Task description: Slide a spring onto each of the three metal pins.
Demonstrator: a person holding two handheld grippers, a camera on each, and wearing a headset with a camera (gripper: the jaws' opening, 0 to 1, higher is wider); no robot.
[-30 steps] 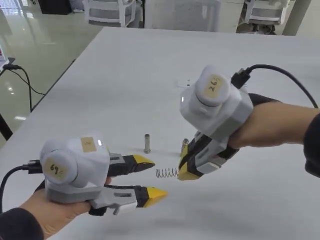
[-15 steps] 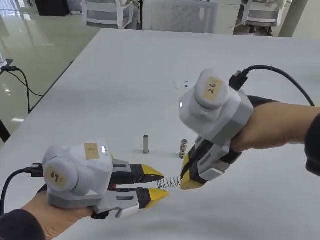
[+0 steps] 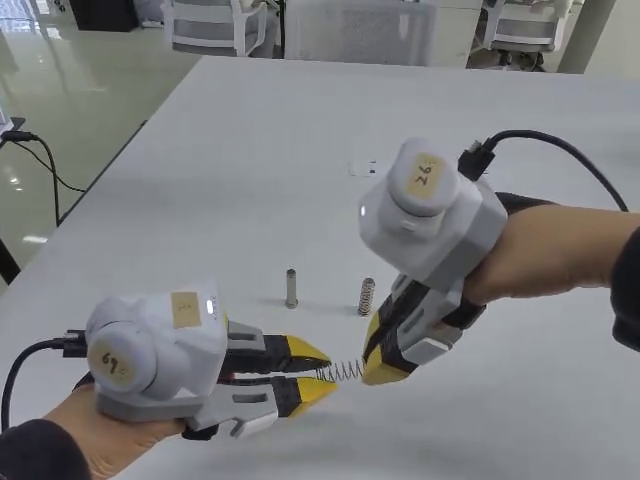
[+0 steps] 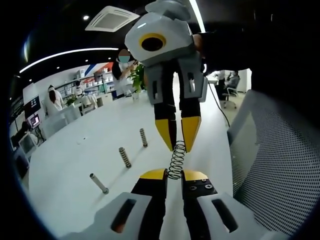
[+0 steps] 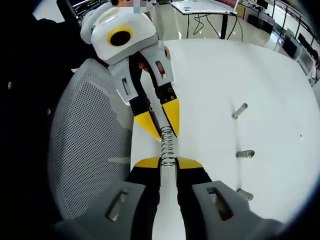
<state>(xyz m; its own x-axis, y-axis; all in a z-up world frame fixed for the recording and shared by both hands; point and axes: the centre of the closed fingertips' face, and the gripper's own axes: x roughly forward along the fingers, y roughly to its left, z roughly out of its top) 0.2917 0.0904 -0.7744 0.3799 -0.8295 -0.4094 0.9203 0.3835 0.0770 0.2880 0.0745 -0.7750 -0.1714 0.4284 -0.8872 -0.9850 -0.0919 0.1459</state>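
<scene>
Between your two grippers, on your side of the row of pins, the loose spring point(image 3: 340, 371) is held at both ends. Your left gripper point(image 3: 312, 372) comes in from the lower left of the head view. Its yellow-tipped fingers point(image 3: 300, 351) are drawn close together, with one end of the loose spring pinched between the tips. Your right gripper point(image 3: 383, 365) reaches down from the right, its fingers together on the other end. A black cable point(image 3: 560, 150) loops away from the top of it.

From the left gripper view, your own fingers rise from the bottom with a gap no wider than the coil. The loose spring runs straight from them to the right gripper's tips. The right gripper view gives the same line from the other side, with your right fingers closed on the near end and the left gripper's tips meeting the far end.

Beyond the grippers in the head view, the bare pin point(image 3: 291, 287) stands upright on the white table point(image 3: 250, 150). Just to its right is the middle pin point(image 3: 367, 296), with a spring around it, close beside the right gripper's body. The left gripper view shows all three in a row. The bare pin is nearest, then the middle pin, then the far pin point(image 4: 143, 137), which also carries a spring. A grey mesh chair point(image 4: 280, 165) sits at the table's edge.
</scene>
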